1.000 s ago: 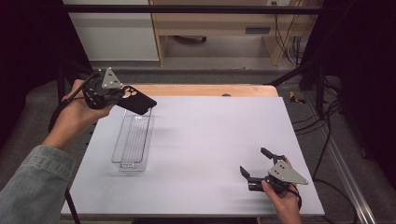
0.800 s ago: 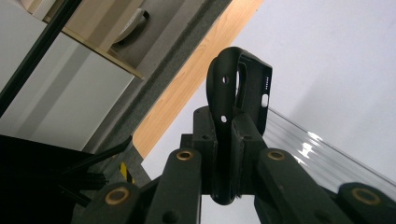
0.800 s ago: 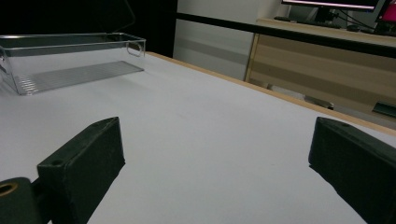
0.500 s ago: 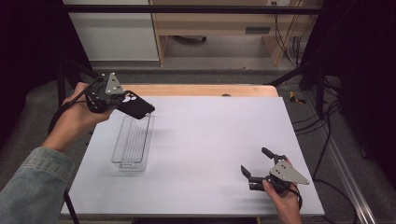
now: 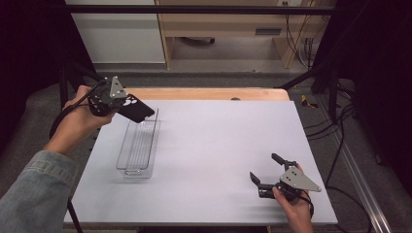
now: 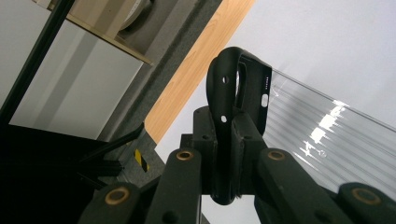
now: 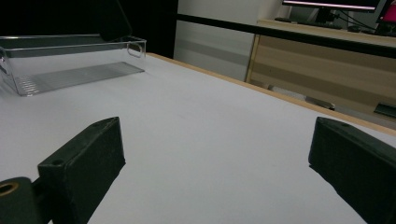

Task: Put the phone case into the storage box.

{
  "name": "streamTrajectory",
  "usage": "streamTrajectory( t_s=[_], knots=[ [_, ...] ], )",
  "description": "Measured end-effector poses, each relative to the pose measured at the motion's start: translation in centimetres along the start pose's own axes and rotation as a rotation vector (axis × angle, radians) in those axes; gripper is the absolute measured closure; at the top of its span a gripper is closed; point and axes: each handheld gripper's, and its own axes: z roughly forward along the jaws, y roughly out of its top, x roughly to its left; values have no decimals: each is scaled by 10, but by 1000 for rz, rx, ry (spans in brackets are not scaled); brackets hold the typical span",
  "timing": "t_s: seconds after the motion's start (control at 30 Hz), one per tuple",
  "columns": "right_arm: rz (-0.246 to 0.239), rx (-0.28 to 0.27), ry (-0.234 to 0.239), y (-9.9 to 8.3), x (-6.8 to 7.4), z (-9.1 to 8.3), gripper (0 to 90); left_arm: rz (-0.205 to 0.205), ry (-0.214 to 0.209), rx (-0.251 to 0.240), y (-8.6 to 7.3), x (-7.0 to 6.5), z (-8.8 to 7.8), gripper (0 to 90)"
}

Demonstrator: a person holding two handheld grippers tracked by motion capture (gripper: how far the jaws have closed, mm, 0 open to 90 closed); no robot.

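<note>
One black phone case [image 5: 135, 108] sits clamped in the left claw [image 5: 127, 105] above one clear tray [image 5: 138, 148]; right claw [image 5: 267, 172] gapes empty.

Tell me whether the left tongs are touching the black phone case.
Touching. The left gripper view shows the left tongs clamped on the black phone case, its edge pinched between the jaws, above the clear tray.

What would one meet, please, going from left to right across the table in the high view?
Left gripper shut on the black phone case → clear plastic tray → bare white table → right gripper, jaws open.
</note>
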Motion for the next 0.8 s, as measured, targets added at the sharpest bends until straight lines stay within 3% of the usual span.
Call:
streamTrajectory(
  t_s=[0.8],
  knots=[
    [13, -35, 20, 1, 0, -1, 37, 63, 1, 50, 0, -5, 33, 824]
  ],
)
